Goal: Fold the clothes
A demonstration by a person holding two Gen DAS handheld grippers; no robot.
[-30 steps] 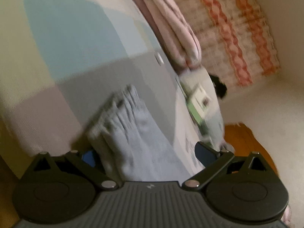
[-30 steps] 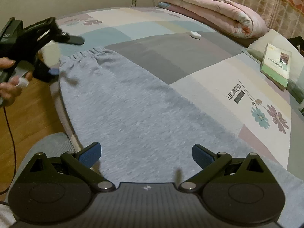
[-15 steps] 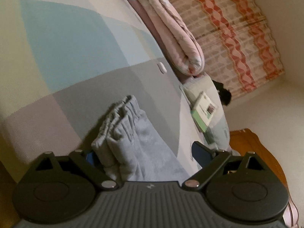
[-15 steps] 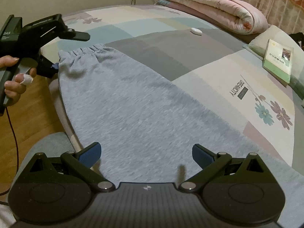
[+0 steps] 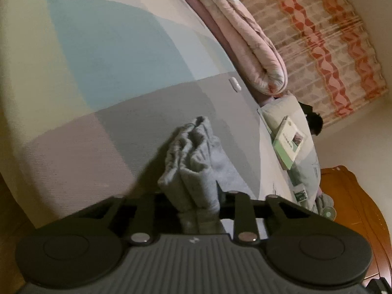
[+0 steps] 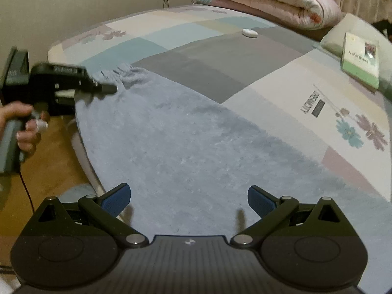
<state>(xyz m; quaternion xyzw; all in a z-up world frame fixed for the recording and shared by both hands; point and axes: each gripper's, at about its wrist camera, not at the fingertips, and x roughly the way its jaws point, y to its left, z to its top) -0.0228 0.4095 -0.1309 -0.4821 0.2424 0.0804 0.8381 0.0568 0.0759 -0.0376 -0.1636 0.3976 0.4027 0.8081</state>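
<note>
Two claws are seen over one grey garment. The left claw [image 5: 196, 203] is closing, its jaws drawn in on the bunched elastic waistband [image 5: 193, 147] of the grey sweatpants [image 6: 186, 147], and the gathered cloth is pinched between them. In the right wrist view the same left claw [image 6: 107, 89] is seen at the waistband corner near the bed's edge, held by a hand [image 6: 22, 127] with a pale wrap on one finger.

The right claw [image 6: 188, 196] is spread wide with nothing gripped; its blue pads [image 6: 115, 198] stand apart above the lower part of the sweatpants.

The sweatpants are laid flat on the bed [image 6: 245, 56], along its near edge. Their long axis runs from the right claw away to the left claw, with the waistband at the far end.

The bed is covered by a patchwork sheet in grey, pale blue, cream and lilac blocks. On a cream block a printed word is seen upside down beside printed flowers [image 6: 360, 129]; it appears to read "DREAMCITY", though the letters are small. A small white oval object [image 6: 250, 33] lies on a grey block. Farther off, a rolled pink quilt [image 6: 269, 2] is seen, and a green-and-white book [image 6: 360, 58] rests on a pillow; its cover writing cannot be read. A curtain with orange wavy stripes [image 5: 318, 39] hangs beyond.
</note>
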